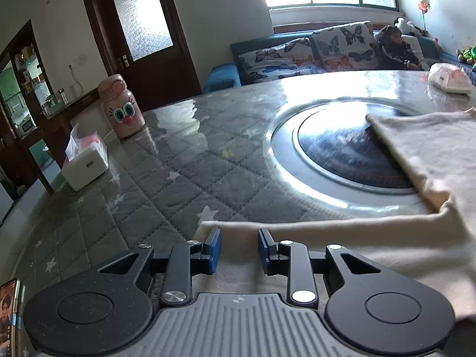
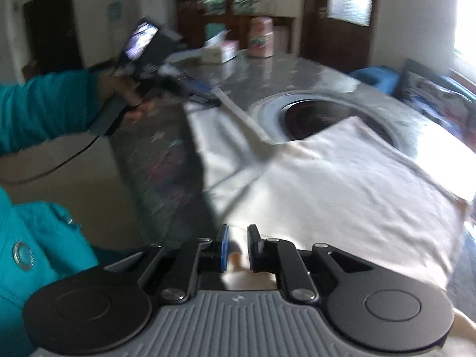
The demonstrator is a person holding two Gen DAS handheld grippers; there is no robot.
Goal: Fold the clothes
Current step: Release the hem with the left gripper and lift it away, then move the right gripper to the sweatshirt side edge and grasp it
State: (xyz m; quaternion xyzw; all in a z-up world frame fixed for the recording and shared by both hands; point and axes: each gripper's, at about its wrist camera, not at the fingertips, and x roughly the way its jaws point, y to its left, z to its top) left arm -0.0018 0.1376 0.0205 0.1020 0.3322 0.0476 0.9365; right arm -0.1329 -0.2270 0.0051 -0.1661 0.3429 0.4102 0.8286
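Left gripper (image 1: pixel 239 248) fingers wide over cream cotton garment (image 1: pixel 386 244) hem, cloth running toward 2 o'clock; right gripper (image 2: pixel 238 247) narrow-gapped.

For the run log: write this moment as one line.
stage: fold clothes, early | left hand-held gripper: open over cream garment edge | right hand-held gripper: open at garment hem | garment: spread on table
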